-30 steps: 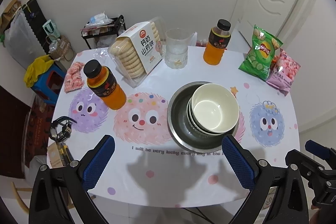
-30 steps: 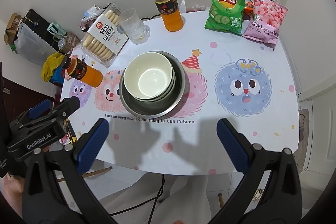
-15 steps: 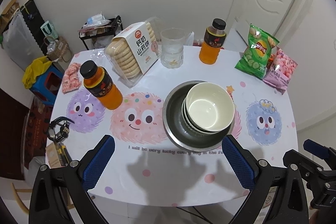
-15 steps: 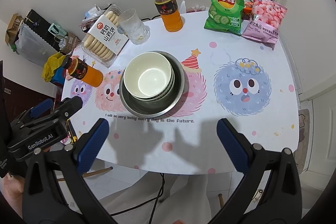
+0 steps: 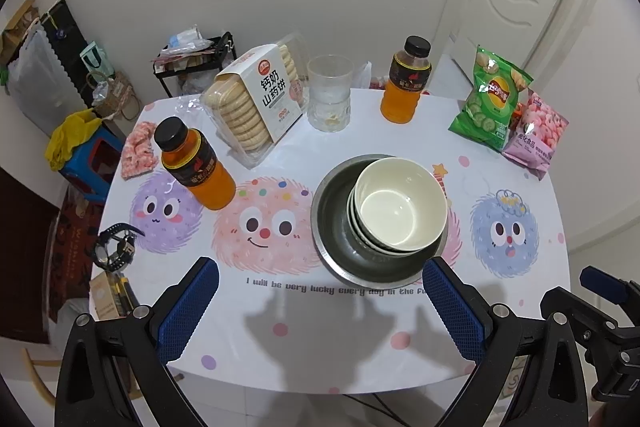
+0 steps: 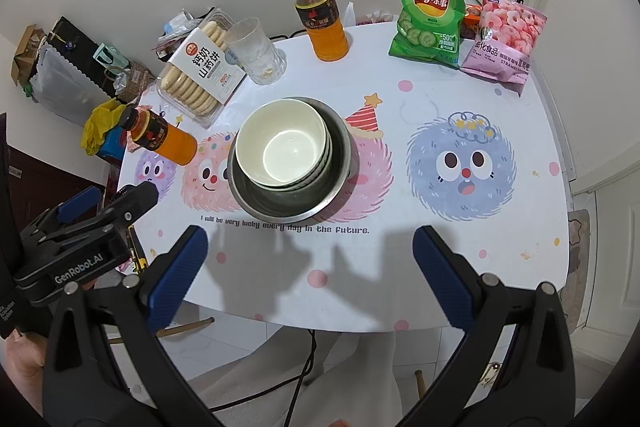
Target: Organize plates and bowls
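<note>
A stack of cream-white round ceramic bowls (image 5: 400, 207) sits nested inside a wide, shallow grey metal basin (image 5: 340, 227), pushed toward the basin's 3 o'clock wall in the left wrist view. The basin stands near the middle of the table covered by a white cloth printed with fuzzy cartoon faces (image 5: 280, 327).

The left gripper (image 5: 320, 307) hovers at 6 o'clock from the basin with its blue-padded fingers (image 5: 188, 307) spread wide and nothing between them. The right gripper (image 6: 310, 275) is likewise spread and empty (its shadow falls on the cloth below the basin).

At 10 o'clock from the basin stands an orange drink bottle with a black cap (image 5: 196, 163); at 12 o'clock a clear ribbed glass tumbler (image 5: 330, 93), with a clear plastic tray of pale round biscuits (image 5: 256, 103) just beside it. A green crisp bag (image 6: 432, 11) and a pink sweets bag (image 6: 506, 35) touch at 2 o'clock.
</note>
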Motion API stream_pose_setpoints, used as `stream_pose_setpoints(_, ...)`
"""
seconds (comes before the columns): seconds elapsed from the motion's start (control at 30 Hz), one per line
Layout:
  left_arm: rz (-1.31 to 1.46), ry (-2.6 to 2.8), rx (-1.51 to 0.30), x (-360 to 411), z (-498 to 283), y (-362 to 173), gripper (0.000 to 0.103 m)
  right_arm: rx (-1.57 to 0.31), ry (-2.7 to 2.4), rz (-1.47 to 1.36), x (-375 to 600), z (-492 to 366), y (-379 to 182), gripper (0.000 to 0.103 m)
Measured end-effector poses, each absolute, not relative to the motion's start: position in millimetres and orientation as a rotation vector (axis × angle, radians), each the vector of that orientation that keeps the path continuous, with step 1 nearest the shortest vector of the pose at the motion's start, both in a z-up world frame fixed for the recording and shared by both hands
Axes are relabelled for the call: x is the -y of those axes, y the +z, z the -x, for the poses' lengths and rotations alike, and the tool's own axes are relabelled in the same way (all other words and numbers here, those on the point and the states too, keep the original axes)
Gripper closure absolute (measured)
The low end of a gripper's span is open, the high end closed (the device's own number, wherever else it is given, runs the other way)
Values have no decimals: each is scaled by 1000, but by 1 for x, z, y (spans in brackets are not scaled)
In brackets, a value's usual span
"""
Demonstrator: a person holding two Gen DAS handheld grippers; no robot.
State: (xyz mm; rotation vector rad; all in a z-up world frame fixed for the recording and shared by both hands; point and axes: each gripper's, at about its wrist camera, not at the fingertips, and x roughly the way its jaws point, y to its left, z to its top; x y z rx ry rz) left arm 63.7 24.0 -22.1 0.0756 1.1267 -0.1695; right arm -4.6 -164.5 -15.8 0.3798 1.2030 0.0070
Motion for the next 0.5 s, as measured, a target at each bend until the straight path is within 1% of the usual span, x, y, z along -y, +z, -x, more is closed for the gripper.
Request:
stream_pose_setpoints(0.3,-46,-222,-1114,-21,-63,-24,0,-1215,15,-378,166,5,-15,1)
stream_pose_setpoints(0.5,21,-288,-1093,-16,-61,-19,0,-1214,18,-375,167,4,-16,1)
